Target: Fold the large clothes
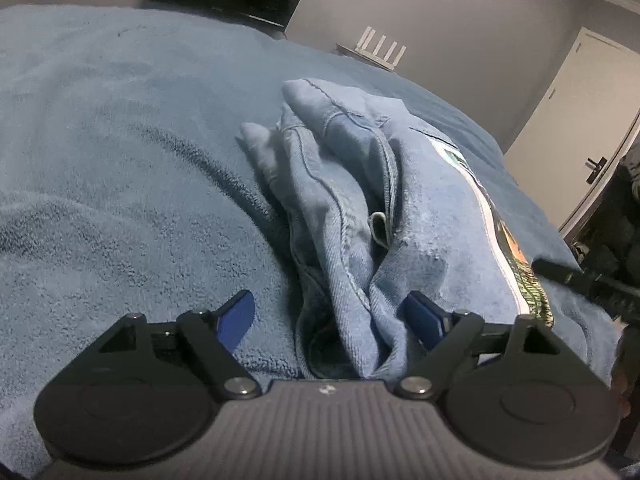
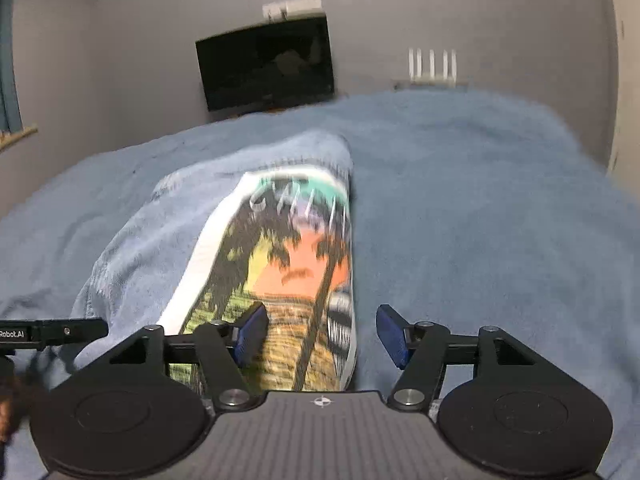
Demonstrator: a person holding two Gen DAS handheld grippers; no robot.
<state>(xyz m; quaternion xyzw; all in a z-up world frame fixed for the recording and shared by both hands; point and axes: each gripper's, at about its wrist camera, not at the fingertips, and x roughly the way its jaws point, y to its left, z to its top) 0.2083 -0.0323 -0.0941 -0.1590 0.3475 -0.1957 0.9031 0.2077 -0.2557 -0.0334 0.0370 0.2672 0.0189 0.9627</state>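
T-shirt [image 2: 240, 248] lies between both tilted (downward) tools.

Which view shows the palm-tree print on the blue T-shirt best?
The right wrist view: the palm-tree print faces the camera nearly whole, though motion-blurred, with palms, orange sky and lettering visible. The left wrist view shows only a narrow edge-on strip of the print along the far side of the bunched T-shirt.

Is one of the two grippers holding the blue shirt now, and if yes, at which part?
No. Left gripper and right gripper stand open over the shirt.
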